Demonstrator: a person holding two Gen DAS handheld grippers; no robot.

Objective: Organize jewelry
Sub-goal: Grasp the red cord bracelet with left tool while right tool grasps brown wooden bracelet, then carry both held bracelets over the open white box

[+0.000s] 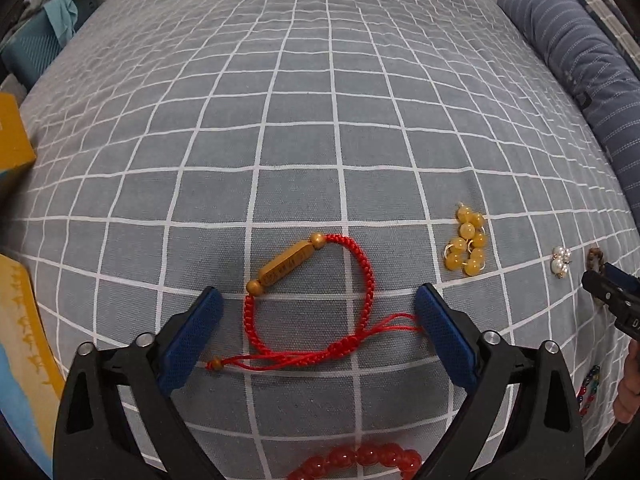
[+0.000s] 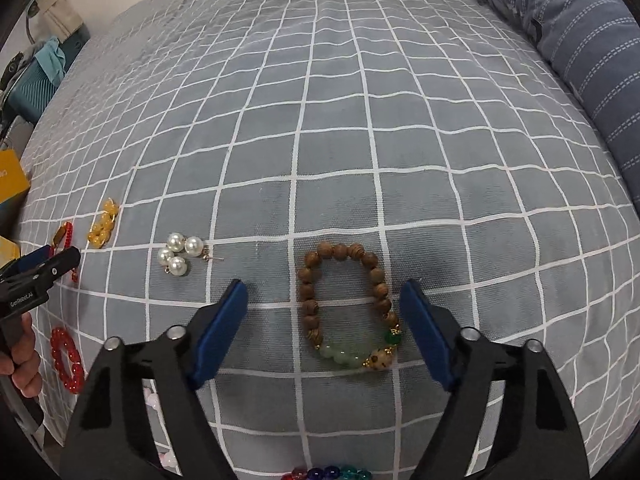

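Lying flat on a bed covered by a grey checked sheet [image 1: 304, 128], the jewelry is spread in a loose row near the bed's near edge. The left gripper [image 1: 318, 330] hangs low over the sheet with its jaws spread wide and holding nothing; between the blue pads [image 1: 192, 338] sits a red braided cord bracelet [image 1: 320, 304] with a carved wooden tube bead, one loose cord end running right up to the right-hand pad. A cluster of amber beads [image 1: 466, 242] lies just beyond that bracelet toward the bed's right side, and a pearl earring [image 1: 561, 262] lies further that way. A red bead bracelet [image 1: 360, 456] shows partly at the near edge, under the left gripper. The right gripper [image 2: 323, 334] likewise has its jaws released and wide apart, framing a wooden bead bracelet [image 2: 348, 304] whose near arc carries pale green, dark green and spotted beads; its right side lies just beside the right-hand pad, contact not clear. A multicoloured glass bead string [image 2: 332, 473] peeks out at the near edge in the right wrist view. A blue striped bolster [image 2: 568, 40] runs along the bed's right edge, and a yellow box [image 1: 12, 136] stands at the left edge.
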